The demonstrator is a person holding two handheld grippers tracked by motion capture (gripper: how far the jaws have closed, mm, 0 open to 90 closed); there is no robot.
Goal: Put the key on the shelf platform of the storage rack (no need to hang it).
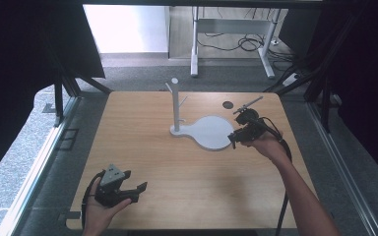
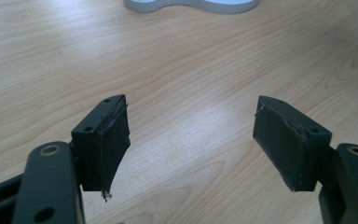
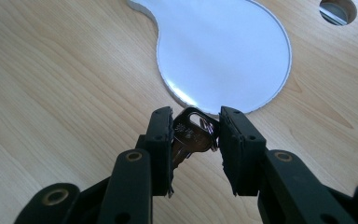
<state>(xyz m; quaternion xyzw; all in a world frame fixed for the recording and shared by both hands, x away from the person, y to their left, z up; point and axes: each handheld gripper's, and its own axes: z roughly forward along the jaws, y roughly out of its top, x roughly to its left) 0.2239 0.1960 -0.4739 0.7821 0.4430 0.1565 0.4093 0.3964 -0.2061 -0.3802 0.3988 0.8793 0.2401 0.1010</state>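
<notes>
A white stand with a round base plate and an upright post with pegs stands on the wooden table, towards the back. My right gripper hovers at the plate's right edge, shut on a silver key with a ring; the key's head sticks up between the pads, just short of the plate's rim. My left gripper rests open in a hand near the table's front left, nothing between its fingers. The plate's near edge lies far ahead of it.
A round cable hole is cut in the tabletop behind the plate, also the hole past the plate. A thin rod juts from the right gripper. Bare wood spans the table's middle and left; dark frame bars flank both sides.
</notes>
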